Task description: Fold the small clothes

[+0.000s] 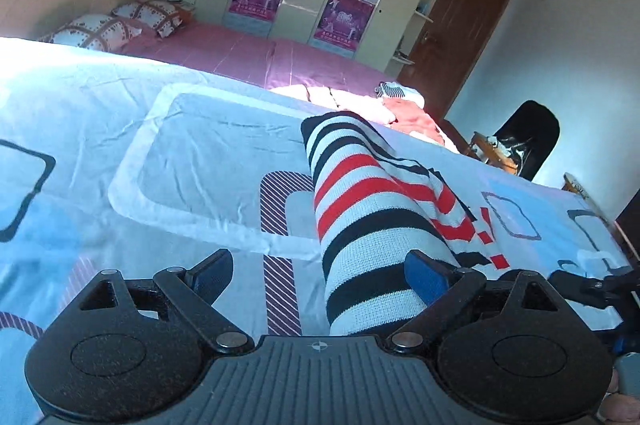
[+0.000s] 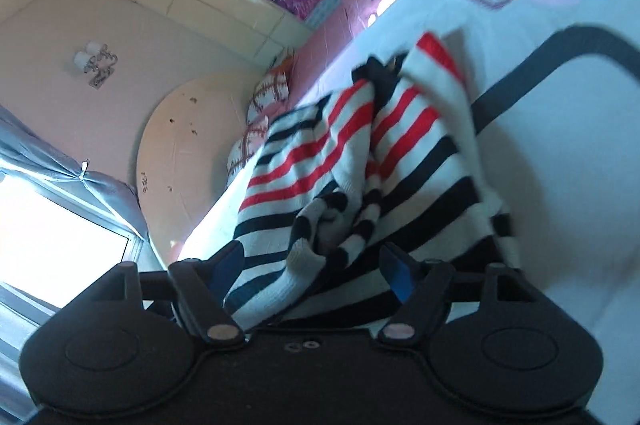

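claws first: my left claw is spread wide with nothing clamped. the striped sweater runs up between its fingers, hugging the right-hand blue pad, and i can't tell if that pad actually brushes the knit, but it isn't squeezed. my right claw stands open too, and the same sweater is bunched loosely in the gap between its pads, a rumpled cuff or hem closest in, not pinched as far as i can see.

from the left side the garment is a long narrow roll whose long axis points straight away from the claw, toward the far edge of the bed with the blue patterned sheet. from the right view it spreads out wider and messier.

my guess: both claws are right at the near end, so the next grab is this near edge, folded away along that axis.
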Demonstrator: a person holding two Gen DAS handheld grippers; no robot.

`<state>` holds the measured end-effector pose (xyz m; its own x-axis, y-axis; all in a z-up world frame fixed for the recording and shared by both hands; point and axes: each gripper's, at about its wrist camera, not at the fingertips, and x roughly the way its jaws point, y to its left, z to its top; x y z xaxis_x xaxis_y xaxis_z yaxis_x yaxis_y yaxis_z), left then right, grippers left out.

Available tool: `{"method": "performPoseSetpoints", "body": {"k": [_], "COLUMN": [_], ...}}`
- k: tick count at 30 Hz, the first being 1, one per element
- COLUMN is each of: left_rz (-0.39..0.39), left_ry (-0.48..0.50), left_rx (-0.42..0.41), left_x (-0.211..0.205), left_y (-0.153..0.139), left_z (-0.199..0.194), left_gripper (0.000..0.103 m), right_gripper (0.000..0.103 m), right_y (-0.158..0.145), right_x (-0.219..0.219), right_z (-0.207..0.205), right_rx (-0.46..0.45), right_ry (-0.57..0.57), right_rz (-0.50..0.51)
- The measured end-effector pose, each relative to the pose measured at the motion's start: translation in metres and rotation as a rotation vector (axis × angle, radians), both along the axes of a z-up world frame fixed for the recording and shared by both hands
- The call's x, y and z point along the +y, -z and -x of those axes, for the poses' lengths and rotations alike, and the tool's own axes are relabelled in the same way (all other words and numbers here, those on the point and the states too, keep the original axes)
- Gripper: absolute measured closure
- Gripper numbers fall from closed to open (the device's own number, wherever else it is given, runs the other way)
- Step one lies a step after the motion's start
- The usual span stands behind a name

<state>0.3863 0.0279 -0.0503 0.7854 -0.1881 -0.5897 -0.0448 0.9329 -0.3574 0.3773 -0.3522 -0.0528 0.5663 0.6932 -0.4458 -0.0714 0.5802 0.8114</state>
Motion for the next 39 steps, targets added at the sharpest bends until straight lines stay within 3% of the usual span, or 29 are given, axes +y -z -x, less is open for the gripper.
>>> {"method": "performPoseSetpoints", "body": {"k": [5,8,9,12,16,18,19,21,23,25,30,32,35,37,39], "left_rz": [0.058,0.104,0.111,0.129,0.08,0.07,0.051,0.01,-0.016,-0.026,0.052,0.075,0.03,0.027,0.003], "left_ry": [-0.056,-0.092,-0.085,-0.072,-0.047,-0.022,-0.005,0.026,0.033,0.026,-0.081,-0.087,-0.011,0.017,0.023], "left_rx": [0.001,0.025,0.043,0.055,0.029,0.033,0.04,0.065,0.07,0.061,-0.004,0.047,0.085,0.105,0.103], "left_x": [-0.009,-0.014,-0.014,-0.015,-0.022,-0.028,-0.033,-0.046,-0.056,-0.058,-0.038,-0.033,-0.045,-0.052,-0.058], "left_y": [0.022,0.037,0.042,0.047,0.043,0.043,0.044,0.044,0.041,0.037,0.034,0.041,0.048,0.05,0.051], "left_z": [-0.029,-0.055,-0.062,-0.069,-0.069,-0.071,-0.073,-0.078,-0.079,-0.077,-0.067,-0.076,-0.085,-0.09,-0.092], "left_gripper": [0.011,0.011,0.011,0.011,0.011,0.011,0.011,0.011,0.011,0.011,0.011,0.011,0.011,0.011,0.011], "right_gripper": [0.043,0.061,0.072,0.081,0.082,0.082,0.082,0.081,0.081,0.08,0.081,0.081,0.081,0.081,0.08], "right_y": [0.01,0.005,0.004,-0.008,-0.047,-0.051,-0.047,-0.023,-0.002,-0.001,-0.02,-0.029,-0.039,-0.033,-0.011], "right_x": [0.02,0.033,0.035,0.039,0.045,0.042,0.039,0.033,0.024,0.021,0.029,0.024,0.018,0.014,0.01], "right_z": [-0.023,-0.024,-0.023,-0.015,0.011,0.022,0.024,0.012,0.004,0.006,0.015,0.024,0.03,0.032,0.021], "right_rx": [0.052,0.02,0.008,-0.063,-0.282,-0.337,-0.327,-0.202,-0.116,-0.118,-0.206,-0.241,-0.273,-0.26,-0.165], "right_ry": [-0.014,-0.025,-0.024,-0.026,-0.029,-0.017,-0.004,0.017,0.02,0.022,0.007,0.026,0.054,0.067,0.049], "right_rz": [0.035,0.138,0.162,0.244,0.343,0.384,0.41,0.451,0.419,0.392,0.459,0.45,0.455,0.484,0.481]}}
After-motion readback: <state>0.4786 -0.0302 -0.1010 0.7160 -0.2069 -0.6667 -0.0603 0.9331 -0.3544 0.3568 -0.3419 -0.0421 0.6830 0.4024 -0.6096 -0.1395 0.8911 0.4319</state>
